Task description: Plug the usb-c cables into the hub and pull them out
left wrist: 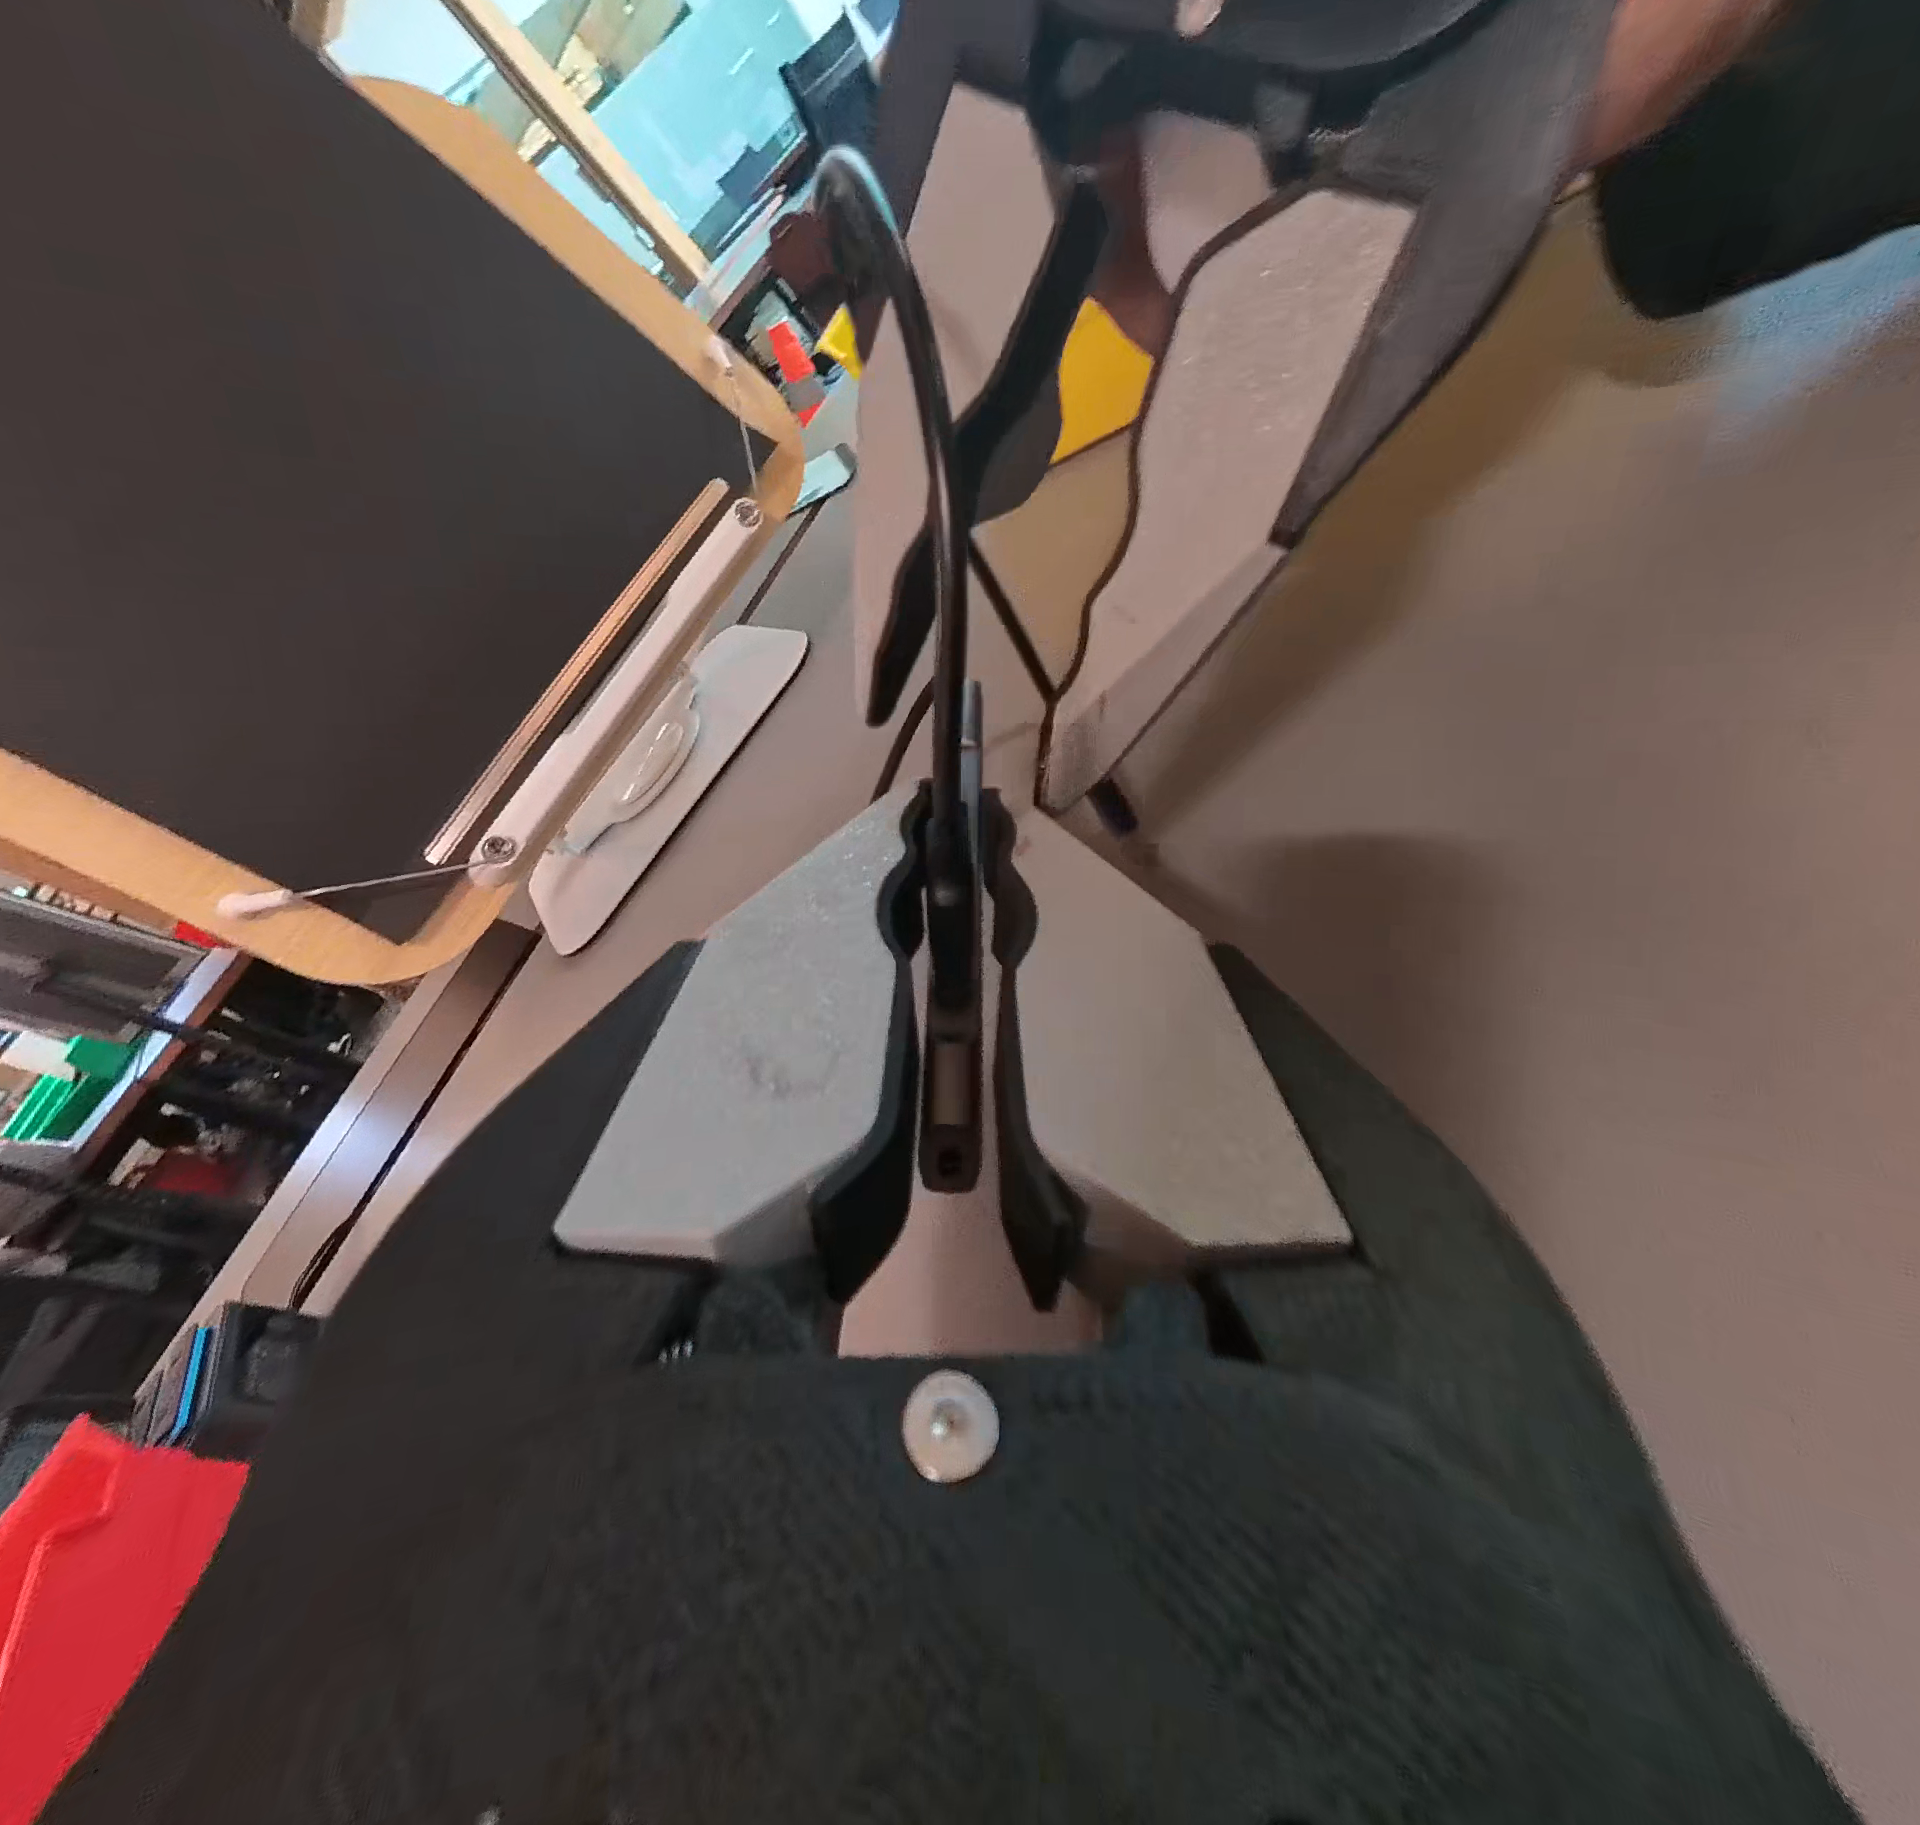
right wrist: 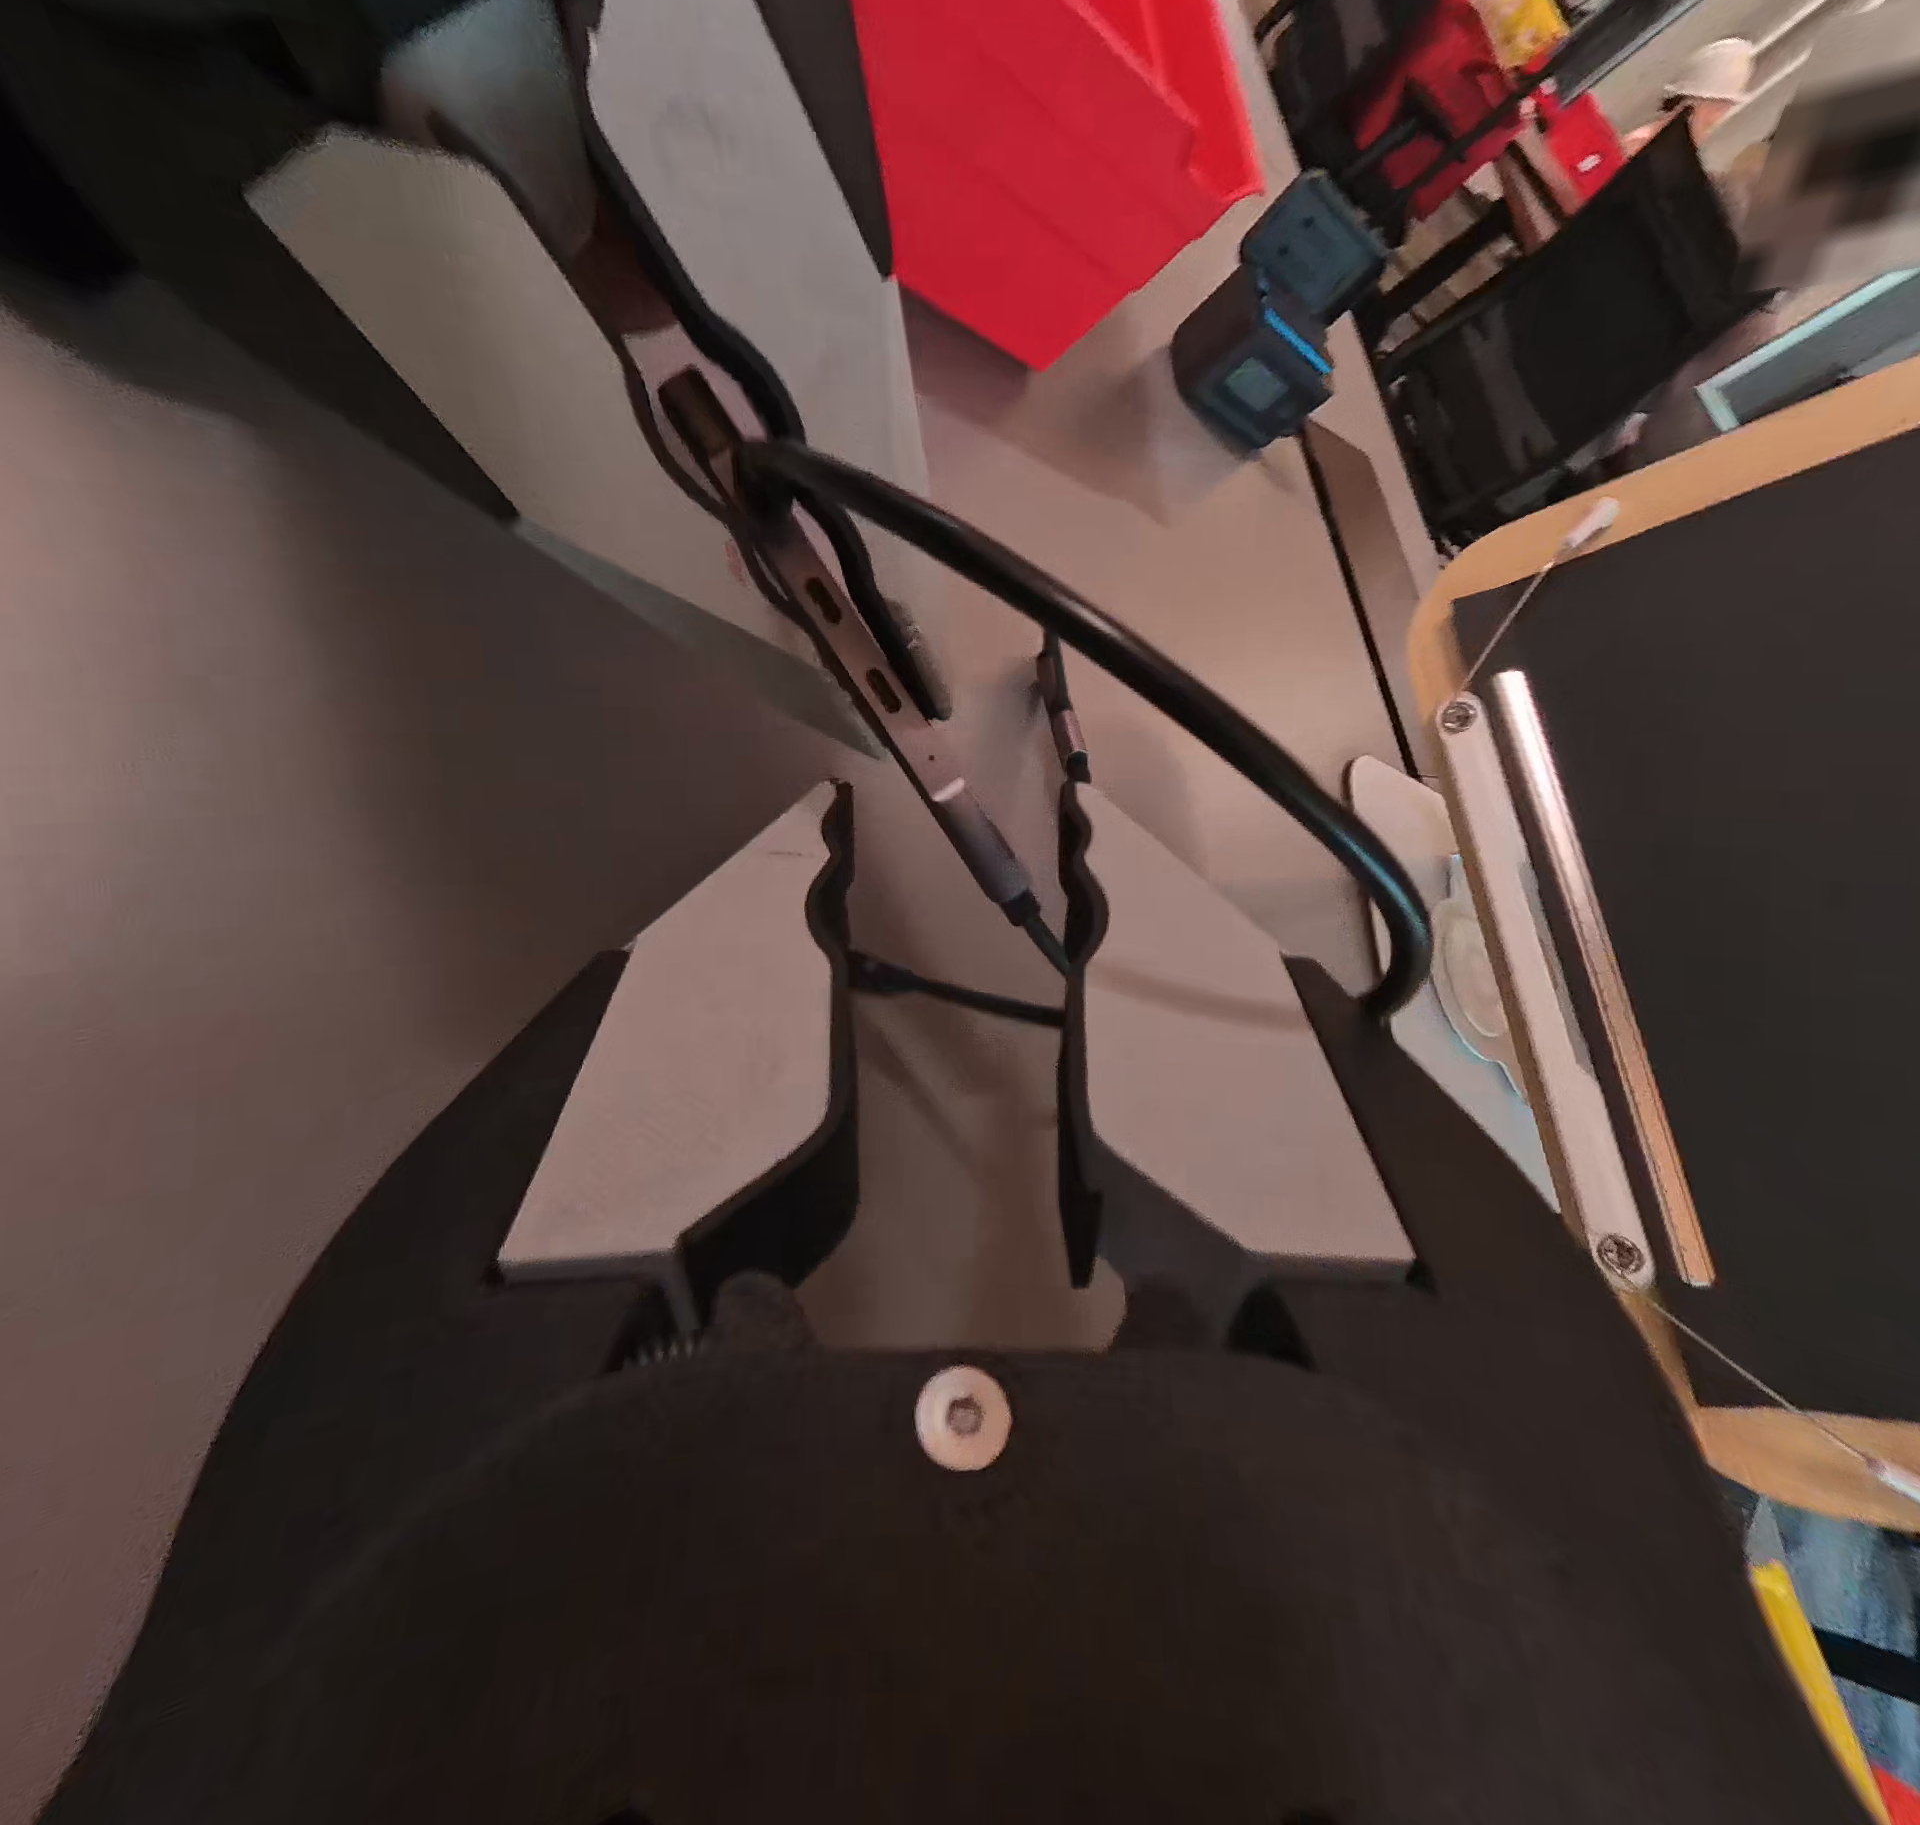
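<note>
The left claw (left wrist: 951, 876) is clamped tight on the slim grey metal hub (left wrist: 954, 1037), which sits edge-on between the black fingers (left wrist: 902, 902), well inside them, lifted above the pale beige surface (left wrist: 1558, 944). From the right wrist view that same claw (right wrist: 727, 487) shows across the way, pinching the hub (right wrist: 831, 622) so its long port edge slants down towards the camera, two small oval ports plainly empty. A thick black cable (right wrist: 1091, 632) leaves the hub's held end and arches high over to the right, dropping beside a white stand foot (right wrist: 1403, 809); in the left wrist view that cable (left wrist: 930, 487) rises straight up from between the fingers. Now the near end: a silver-grey usb-c plug (right wrist: 982, 835) with a thin black lead sits at the hub's lower tip, looking seated, though the joint is too small to call for certain. A second grey usb-c plug (right wrist: 1065, 715) hangs loose just beside the right finger, apart from the hub. The right claw (right wrist: 961, 871) stands wide open, gripping nothing, its fingers either side of the plugged lead. Off right, a black board with a wooden rim (right wrist: 1714, 840) stands by, and a red bin (right wrist: 1039, 113) sits behind.
</note>
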Motion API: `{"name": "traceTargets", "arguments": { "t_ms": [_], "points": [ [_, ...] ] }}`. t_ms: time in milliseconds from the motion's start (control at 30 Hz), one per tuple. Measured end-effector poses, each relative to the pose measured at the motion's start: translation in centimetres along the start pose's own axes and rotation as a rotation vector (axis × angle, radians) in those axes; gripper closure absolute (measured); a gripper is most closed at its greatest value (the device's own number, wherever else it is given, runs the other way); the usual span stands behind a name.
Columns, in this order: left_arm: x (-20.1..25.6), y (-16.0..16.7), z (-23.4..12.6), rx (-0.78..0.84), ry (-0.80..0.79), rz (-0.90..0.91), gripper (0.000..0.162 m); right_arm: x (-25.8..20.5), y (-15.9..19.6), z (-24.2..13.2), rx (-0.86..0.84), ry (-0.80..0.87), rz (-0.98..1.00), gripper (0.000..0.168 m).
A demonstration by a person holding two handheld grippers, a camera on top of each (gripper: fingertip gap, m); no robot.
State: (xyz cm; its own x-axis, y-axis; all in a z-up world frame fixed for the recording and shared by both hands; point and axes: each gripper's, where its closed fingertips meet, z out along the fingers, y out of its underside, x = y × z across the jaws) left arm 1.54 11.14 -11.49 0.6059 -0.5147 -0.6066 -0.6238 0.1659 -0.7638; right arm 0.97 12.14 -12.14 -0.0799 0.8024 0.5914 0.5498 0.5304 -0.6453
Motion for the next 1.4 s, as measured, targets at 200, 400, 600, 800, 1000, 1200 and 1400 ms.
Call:
{"name": "traceTargets", "arguments": {
  "t_ms": [200,400,600,800,1000,1200,1400],
  "points": [
    [1.0,-0.4,-0.2,0.028,0.07,-0.037,0.156,-0.8,1.3,0.9,-0.027,-0.07,-0.093,0.152],
    [0.8,-0.4,-1.0,0.045,0.088,-0.099,0.149,-1.9,1.0,0.6,-0.009,-0.168,-0.081,0.16],
    [0.0,0.1,-1.9,0.058,0.08,-0.129,0.142,-2.1,1.2,0.1,-0.004,-0.198,-0.092,0.162],
    [-0.2,1.2,-2.4,0.056,0.107,-0.16,0.138,-2.1,0.5,-1.0,0.058,-0.238,-0.073,0.163],
    [1.4,0.1,-2.4,0.106,0.19,-0.158,0.143,-3.2,0.1,-1.7,0.056,-0.318,-0.105,0.162],
    [3.0,-1.0,-2.0,0.134,0.236,-0.118,0.152,-3.9,0.1,-2.0,0.008,-0.367,-0.158,0.162],
    [3.3,-1.8,-2.3,0.179,0.231,-0.056,0.155,-4.2,-0.3,-2.6,0.062,-0.41,-0.093,0.162]
  ]
}}
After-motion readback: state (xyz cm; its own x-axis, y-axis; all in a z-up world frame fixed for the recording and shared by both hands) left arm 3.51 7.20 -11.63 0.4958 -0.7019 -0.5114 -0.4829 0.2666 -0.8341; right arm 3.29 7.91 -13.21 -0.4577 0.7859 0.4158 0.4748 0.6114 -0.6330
